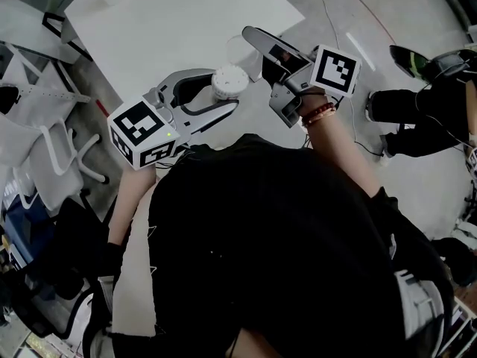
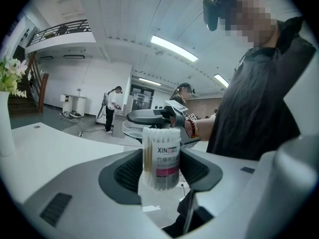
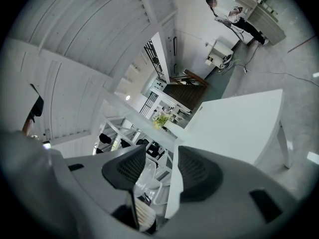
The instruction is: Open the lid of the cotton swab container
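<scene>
The cotton swab container (image 1: 229,80) is a clear tub packed with swabs, with a pink label (image 2: 167,158). It is held upright above the table edge, and my left gripper (image 1: 227,89) (image 2: 161,169) is shut on its sides. The swab tips at its top stand uncovered. Just beyond it, my right gripper (image 1: 254,45) (image 3: 157,166) is shut on the clear round lid (image 2: 130,129) (image 3: 143,176), which is lifted off and sits a little above and behind the container. The swab ends (image 3: 144,216) show at the bottom of the right gripper view.
A white table (image 1: 171,21) stretches ahead. White chairs (image 1: 52,148) stand at the left. Someone in black sits on the floor at the right (image 1: 417,110). A vase with flowers (image 2: 6,118) stands on the table's far end, and people (image 2: 113,108) stand in the hall.
</scene>
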{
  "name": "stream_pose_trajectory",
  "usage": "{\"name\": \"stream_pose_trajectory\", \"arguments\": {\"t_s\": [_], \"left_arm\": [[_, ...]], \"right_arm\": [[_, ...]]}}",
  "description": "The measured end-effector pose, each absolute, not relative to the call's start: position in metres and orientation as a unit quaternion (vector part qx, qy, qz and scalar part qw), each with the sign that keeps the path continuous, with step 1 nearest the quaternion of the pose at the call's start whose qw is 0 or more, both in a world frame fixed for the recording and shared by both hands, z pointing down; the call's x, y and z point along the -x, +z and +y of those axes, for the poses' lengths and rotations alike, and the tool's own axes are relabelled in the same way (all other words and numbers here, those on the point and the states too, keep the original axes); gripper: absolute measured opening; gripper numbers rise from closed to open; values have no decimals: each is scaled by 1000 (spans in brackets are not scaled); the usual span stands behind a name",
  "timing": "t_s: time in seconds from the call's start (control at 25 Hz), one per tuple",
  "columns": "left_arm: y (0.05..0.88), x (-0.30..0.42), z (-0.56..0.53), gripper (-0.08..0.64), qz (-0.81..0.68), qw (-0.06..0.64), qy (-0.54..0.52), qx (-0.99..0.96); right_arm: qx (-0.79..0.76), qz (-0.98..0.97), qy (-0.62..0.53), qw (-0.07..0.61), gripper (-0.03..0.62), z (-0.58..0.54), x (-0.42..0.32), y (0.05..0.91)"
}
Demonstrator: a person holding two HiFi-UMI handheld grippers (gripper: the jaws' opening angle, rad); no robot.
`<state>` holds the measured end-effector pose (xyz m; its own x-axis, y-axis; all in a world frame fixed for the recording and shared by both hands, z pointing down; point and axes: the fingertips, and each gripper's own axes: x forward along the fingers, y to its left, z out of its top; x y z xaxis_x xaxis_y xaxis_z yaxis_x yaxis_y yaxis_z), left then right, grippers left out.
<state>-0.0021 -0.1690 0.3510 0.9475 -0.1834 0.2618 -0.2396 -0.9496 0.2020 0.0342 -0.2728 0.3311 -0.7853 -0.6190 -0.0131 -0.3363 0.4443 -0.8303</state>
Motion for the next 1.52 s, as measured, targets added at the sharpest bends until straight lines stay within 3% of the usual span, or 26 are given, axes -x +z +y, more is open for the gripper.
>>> {"name": "stream_pose_trajectory", "arguments": {"t_s": [1.52], "left_arm": [[330, 12, -185, 242, -137, 129, 70, -980]], "right_arm": [[273, 833, -462, 137, 209, -268, -24, 344]]}}
